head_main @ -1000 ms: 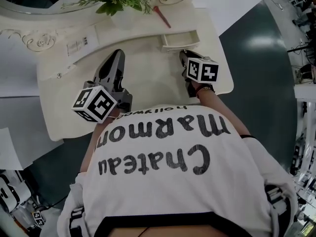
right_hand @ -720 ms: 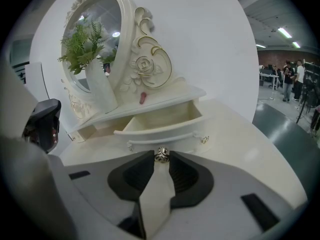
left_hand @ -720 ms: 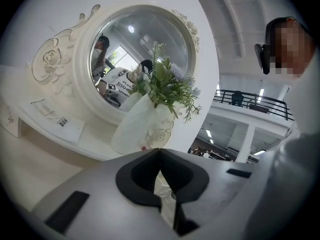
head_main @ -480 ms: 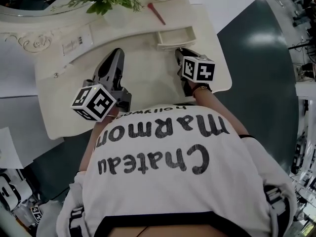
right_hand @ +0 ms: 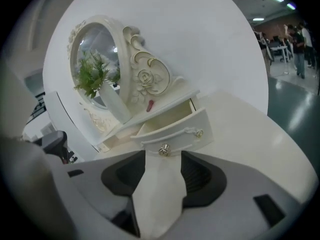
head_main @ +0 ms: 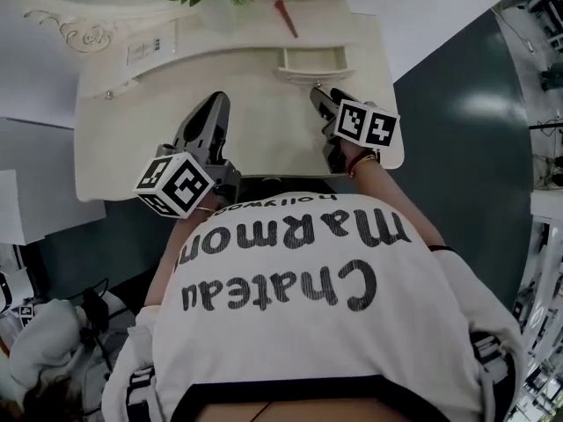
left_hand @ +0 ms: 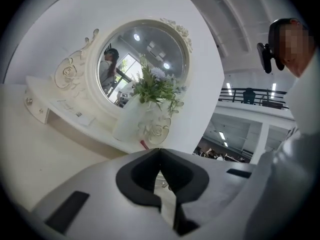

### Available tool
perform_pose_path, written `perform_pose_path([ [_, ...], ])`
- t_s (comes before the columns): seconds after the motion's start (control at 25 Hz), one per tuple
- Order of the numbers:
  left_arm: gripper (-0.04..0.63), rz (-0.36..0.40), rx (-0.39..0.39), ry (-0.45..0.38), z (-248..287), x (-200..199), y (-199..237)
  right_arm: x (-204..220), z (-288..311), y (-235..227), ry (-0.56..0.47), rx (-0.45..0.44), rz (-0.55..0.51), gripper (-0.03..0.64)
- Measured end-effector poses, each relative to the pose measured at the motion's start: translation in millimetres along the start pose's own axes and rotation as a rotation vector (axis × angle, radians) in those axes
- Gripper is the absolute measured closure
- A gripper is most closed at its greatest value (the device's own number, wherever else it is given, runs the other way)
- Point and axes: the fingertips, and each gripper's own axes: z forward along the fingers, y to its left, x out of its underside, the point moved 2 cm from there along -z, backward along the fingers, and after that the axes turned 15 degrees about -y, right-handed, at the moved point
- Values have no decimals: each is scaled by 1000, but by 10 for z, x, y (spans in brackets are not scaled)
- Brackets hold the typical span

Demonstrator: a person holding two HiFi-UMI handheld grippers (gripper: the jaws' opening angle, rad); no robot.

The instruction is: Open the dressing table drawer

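Left gripper (head_main: 214, 104): over the tabletop (head_main: 264, 134), left of its middle, pointing toward the back edge. Its fingers (left_hand: 142, 174) are closed tip to tip with nothing between them. I judge it idle for this task.

Drawer (head_main: 312, 60): at the back right of the tabletop, standing pulled well out of its low cabinet, with the inside open to view from above. Its front carries a small metal knob (right_hand: 164, 150).

Right gripper (head_main: 320, 97): just in front of the drawer, near the right edge of the tabletop. Its fingers (right_hand: 200, 176) are opening. The knob sits right at their tips in the gap, and the pads do not press on it.

Progress, my judgement: the opening itself looks done. What is left is to clear the knob and draw the right gripper back without nudging the drawer inward.
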Motion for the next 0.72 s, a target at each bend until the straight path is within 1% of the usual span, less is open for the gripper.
perform_pose_path([
  [0.04, 573, -7, -3, -4, -18, 42, -79, -23, -62, -4, 17, -22, 19, 397],
  [0.12, 573, -24, -4, -14, -35, 123, -242, -85, -198, 14, 59, -79, 23, 401],
  [0.24, 573, -55, 4, -30, -27, 230, -499, -268, -452, 68, 64, -156, 40, 450],
  [0.32, 572, -65, 11, -36, -28, 301, -672, -411, -653, 105, 32, -200, 71, 511],
  [0.36, 574, -63, 14, -37, -33, 342, -753, -478, -757, 119, 12, -221, 81, 522],
  [0.48, 572, -44, 9, -44, -74, 451, -946, -665, -1034, 162, -52, -281, 86, 539],
  [0.6, 572, -23, 10, -65, -128, 476, -1113, -824, -1244, 267, -110, -353, 78, 549],
  [0.72, 574, 12, 24, -75, -183, 486, -1297, -953, -1440, 364, -166, -391, 35, 557],
])
